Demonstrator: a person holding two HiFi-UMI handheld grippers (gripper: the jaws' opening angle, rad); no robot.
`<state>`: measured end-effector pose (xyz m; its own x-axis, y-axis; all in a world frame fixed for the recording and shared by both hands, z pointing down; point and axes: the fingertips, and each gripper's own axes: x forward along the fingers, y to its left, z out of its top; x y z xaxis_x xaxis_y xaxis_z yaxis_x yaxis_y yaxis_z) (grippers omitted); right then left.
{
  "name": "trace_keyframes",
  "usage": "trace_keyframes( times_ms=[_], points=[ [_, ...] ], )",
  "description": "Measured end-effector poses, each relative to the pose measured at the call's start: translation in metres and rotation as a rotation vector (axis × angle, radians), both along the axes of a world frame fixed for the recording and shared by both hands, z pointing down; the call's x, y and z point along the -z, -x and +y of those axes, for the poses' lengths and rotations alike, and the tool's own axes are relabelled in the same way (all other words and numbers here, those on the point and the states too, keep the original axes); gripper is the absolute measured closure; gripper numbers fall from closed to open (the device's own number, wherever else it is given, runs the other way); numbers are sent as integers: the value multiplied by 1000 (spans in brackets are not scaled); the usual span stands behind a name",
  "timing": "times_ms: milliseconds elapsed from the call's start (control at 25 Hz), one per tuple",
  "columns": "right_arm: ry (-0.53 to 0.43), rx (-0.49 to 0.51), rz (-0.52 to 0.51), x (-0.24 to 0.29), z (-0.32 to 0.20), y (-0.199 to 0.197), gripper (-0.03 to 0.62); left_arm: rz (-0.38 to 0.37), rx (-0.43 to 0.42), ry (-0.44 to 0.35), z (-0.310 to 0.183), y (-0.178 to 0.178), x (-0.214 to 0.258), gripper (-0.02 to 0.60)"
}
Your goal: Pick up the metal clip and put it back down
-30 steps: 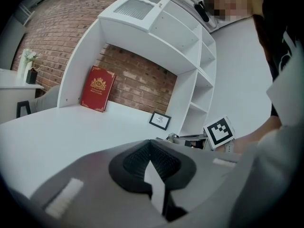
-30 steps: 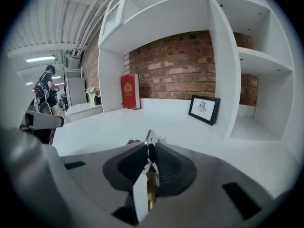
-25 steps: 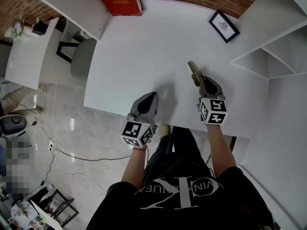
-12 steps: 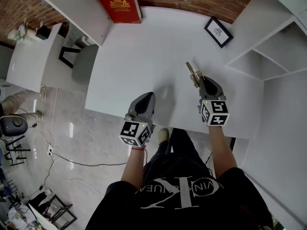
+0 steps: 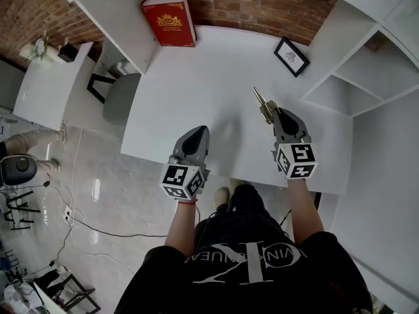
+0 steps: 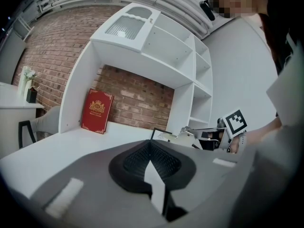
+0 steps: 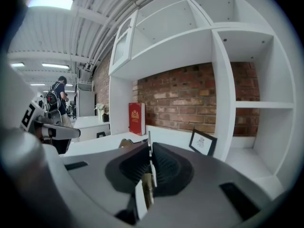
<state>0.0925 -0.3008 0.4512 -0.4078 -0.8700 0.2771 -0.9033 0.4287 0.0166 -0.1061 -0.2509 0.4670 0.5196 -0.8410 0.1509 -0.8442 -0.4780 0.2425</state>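
Right hand-held gripper, clamped on the metal clip, has lifted it off the bench; setting down remains.

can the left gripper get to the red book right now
Probably yes: nothing stands on the desk between the left gripper and the red book. The metal clip, held in the right gripper, is off to the side. The left jaws are shut and must open first.
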Motion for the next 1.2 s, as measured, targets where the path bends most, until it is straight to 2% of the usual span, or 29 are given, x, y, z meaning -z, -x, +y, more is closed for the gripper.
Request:
trace_keyframes(
  times_ms=[680,1200],
  points=[
    [-146,38,-33,74,13,0,573,-11,49,-124,-11,17,62,574],
    [-229,46,-57,108,10,-3,574,-8,59,-183,-26,20,86,574]
  ],
)
